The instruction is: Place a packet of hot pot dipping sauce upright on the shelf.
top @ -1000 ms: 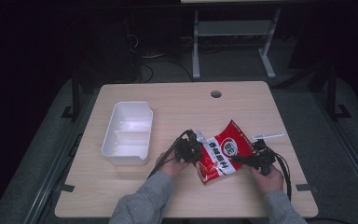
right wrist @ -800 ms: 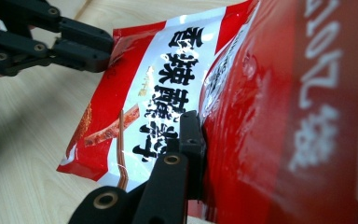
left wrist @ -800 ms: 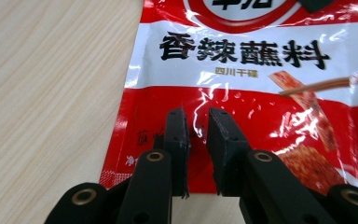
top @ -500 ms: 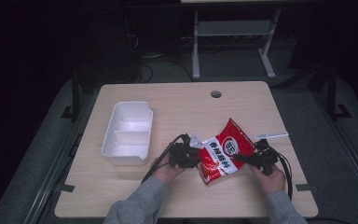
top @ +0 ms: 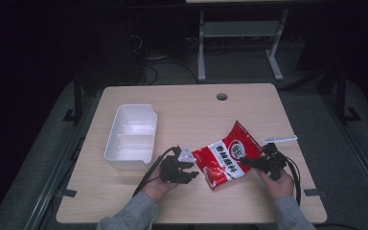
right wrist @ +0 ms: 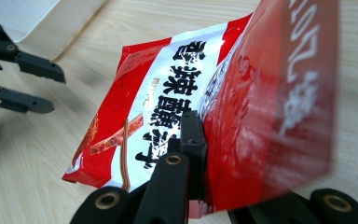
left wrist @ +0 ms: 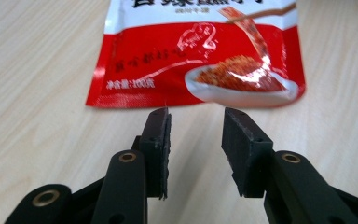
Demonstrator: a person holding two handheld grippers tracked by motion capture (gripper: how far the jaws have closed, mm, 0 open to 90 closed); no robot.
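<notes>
In our left gripper view, our left gripper (left wrist: pixel 193 140) has its fingers (left wrist: pixel 157 140) parted with bare wood between them; they have just been opening, and nothing sits in the gap. The bottom edge of the red seasoning packet (left wrist: pixel 200 51) lies just beyond the tips, in the upper middle of that frame, flat on the bench (left wrist: pixel 32 93) and clear of the pads.

In our right gripper view, our right gripper (right wrist: pixel 205 140) is clamped on the packet's edge: one dark finger (right wrist: pixel 192 140) presses against the printed face at the lower centre, and the foil folds up and over the other side, hiding the second finger. The packet rises tilted from the bench here, its far end lying towards the left of the frame, where the left gripper's two open jaws show at the upper left edge.

From the high view, the packet sits at the lower centre right of the frame, between our two hands. The left gripper rests just to its left, apart from it, and the right gripper holds its right end. A white two-compartment tray (top: pixel 130 136) stands at centre left, near the left gripper. A thin white strip (top: pixel 279 139) lies just above the right gripper. A round cable hole (top: pixel 222 96) marks the bench's far side.
</notes>
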